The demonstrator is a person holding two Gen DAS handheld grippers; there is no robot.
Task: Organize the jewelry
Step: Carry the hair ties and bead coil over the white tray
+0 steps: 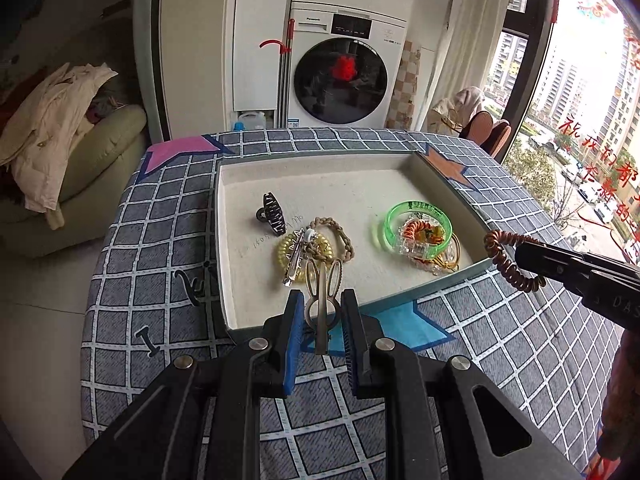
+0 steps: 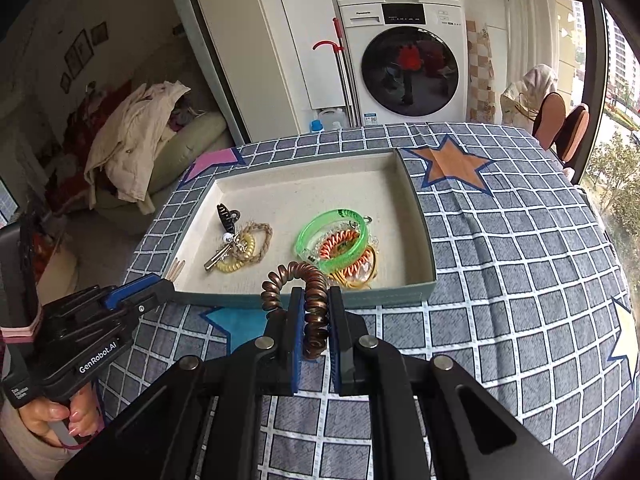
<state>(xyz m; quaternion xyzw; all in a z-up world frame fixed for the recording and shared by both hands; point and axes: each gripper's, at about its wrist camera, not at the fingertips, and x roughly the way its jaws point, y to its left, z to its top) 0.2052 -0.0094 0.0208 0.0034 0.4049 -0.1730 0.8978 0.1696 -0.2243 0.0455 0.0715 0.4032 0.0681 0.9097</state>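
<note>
Your left gripper is clamped on the rabbit clip, held above the tray's near wall with its ears over the tray. Your right gripper is clamped on the brown coil tie, held just in front of the tray's near wall. Inside the tray lie 2 heaps: left, a black claw clip, a braided tie, a yellow coil and a silver clip; right, a green bangle over an orange coil. The tray sits on a checked cloth.
</note>
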